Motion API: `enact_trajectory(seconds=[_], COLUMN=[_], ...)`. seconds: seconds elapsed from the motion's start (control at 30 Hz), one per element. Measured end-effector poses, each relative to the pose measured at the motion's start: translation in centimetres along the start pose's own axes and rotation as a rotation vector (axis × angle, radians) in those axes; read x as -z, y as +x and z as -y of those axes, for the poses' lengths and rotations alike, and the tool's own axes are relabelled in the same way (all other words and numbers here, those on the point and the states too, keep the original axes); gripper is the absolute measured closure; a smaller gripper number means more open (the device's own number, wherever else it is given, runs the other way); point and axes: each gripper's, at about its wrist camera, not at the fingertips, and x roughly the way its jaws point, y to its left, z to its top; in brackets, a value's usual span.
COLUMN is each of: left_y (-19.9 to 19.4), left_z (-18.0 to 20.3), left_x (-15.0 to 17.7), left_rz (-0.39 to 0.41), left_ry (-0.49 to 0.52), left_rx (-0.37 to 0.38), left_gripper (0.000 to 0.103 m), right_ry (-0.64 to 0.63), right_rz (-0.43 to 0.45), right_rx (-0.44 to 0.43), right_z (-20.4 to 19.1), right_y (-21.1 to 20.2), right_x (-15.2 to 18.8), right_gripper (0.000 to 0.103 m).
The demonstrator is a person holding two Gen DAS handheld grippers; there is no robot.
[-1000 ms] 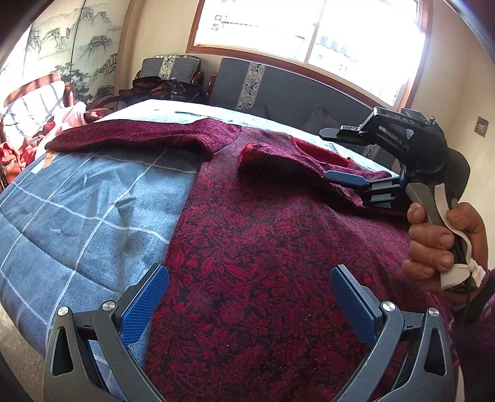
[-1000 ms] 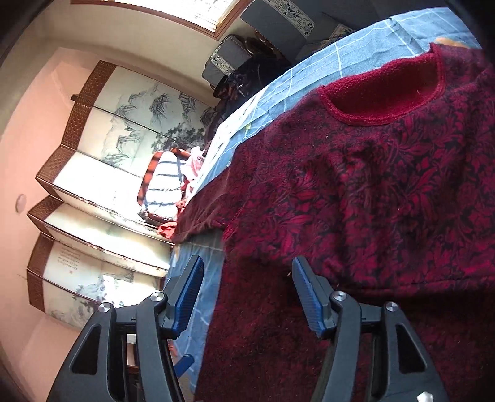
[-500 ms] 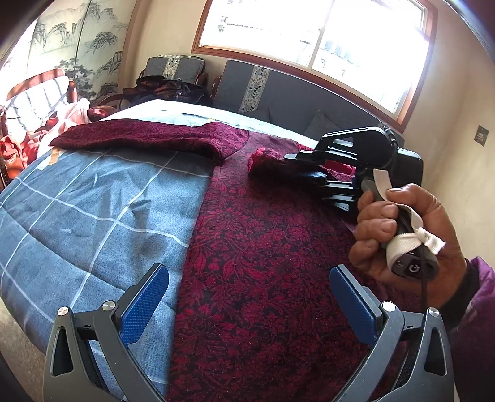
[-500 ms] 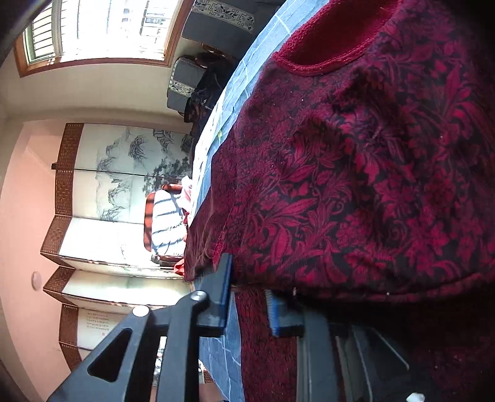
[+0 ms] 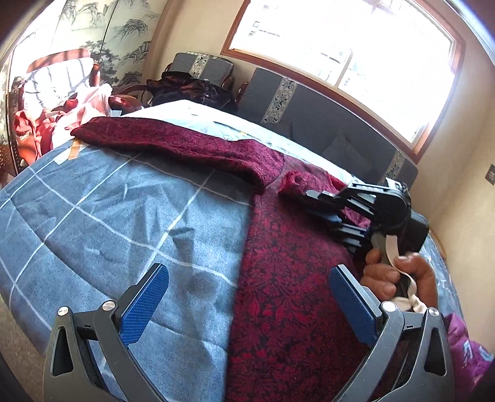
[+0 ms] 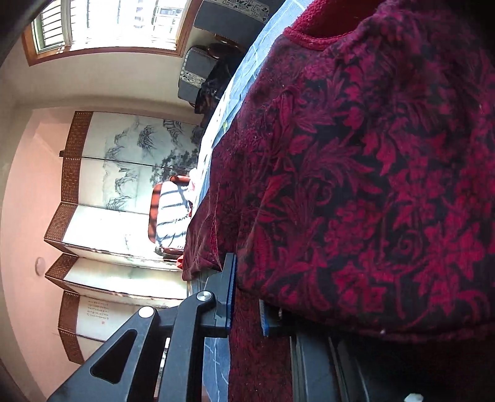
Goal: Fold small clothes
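A bed covered with a blue quilt with white grid lines (image 5: 130,210) fills most of the left wrist view. On this quilt lies a dark red garment with a black floral pattern (image 5: 294,278), spread flat over the side of the quilt that is nearer to the window. One long sleeve of plain crimson knit (image 5: 173,142) stretches from the garment across the far part of the quilt, toward the painted folding screen (image 5: 123,27). A piece of orange tape (image 5: 73,150) sticks on the quilt just beside the end of this sleeve.

Beyond the quilt stands a dark grey sofa with patterned bands (image 5: 309,117) under the bright wooden-framed window (image 5: 340,46). A chair with striped cloth and a heap of pink and red clothes (image 5: 62,108) stands beside the quilt, near the screen.

The left gripper (image 5: 247,306) hovers above the lower edge of the garment, its blue fingers (image 5: 145,303) spread wide and holding nothing.

The right gripper (image 6: 246,297), held by a bare hand (image 5: 399,278), is at the shoulder of the garment near the neckline. Its fingers (image 6: 230,293) are nearly closed, pinching a fold of the garment, and a part of the cloth is lifted over them.
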Motion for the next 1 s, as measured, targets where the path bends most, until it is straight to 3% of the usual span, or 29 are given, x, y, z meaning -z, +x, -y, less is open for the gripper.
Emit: enact_trajectory(seconds=[0.03, 0.1, 0.2, 0.33, 0.4, 0.47, 0.57, 0.6, 0.67, 0.77, 0.97, 1.0], left_y=[0.2, 0.8, 2.5, 5.1, 6.5, 7.9, 10.1, 11.1, 11.4, 13.2, 14.0, 14.1], left_z=[-0.5, -1.6, -3.8, -8.9, -11.7, -14.2, -17.3, -18.2, -19.0, -20.4, -23.1, -23.5], left_x=[-0.7, -2.3, -5.1, -8.9, -10.5, -12.0, -13.5, -13.8, -14.9, -16.1, -17.0, -16.8], left_rz=[-0.001, -0.018, -0.056, -0.079, -0.091, -0.116, -0.184, -0.215, -0.195, -0.246, -0.184, -0.173], left_ry=[-0.006, -0.019, -0.048, -0.175, -0.251, -0.296, -0.359, -0.378, -0.391, -0.456, -0.625, -0.656], left_rx=[-0.003, -0.017, -0.038, -0.049, -0.037, -0.069, -0.074, -0.060, -0.056, -0.001, 0.050, 0.046], left_gripper=[0.000, 0.000, 0.000, 0.001, 0.001, 0.003, 0.014, 0.025, 0.027, 0.044, 0.053, 0.075], right_ry=[-0.002, -0.040, -0.183, -0.376, -0.409, -0.408, -0.403, -0.400, -0.388, -0.388, -0.382, -0.380], right_rz=[-0.016, -0.021, -0.019, -0.015, -0.023, -0.034, -0.024, -0.024, -0.017, -0.011, -0.004, -0.003], right_rx=[0.002, -0.004, 0.028, 0.171, 0.196, 0.202, 0.184, 0.179, 0.166, 0.156, 0.143, 0.139], right_z=[-0.4, -1.7, -3.6, -4.7, -4.3, -3.5, -3.1, -2.9, -2.6, -2.4, -2.2, -2.1], right_y=[-0.2, -1.4, -3.5, -4.6, -4.4, -4.0, -4.0, -4.0, -4.2, -4.4, -4.7, -4.7], right_x=[0.2, 1.0, 3.4, 6.7, 7.7, 8.3, 8.1, 8.0, 7.9, 8.0, 8.1, 8.1], right_gripper=[0.075, 0.054, 0.038, 0.037, 0.037, 0.037, 0.038, 0.038, 0.038, 0.037, 0.037, 0.037])
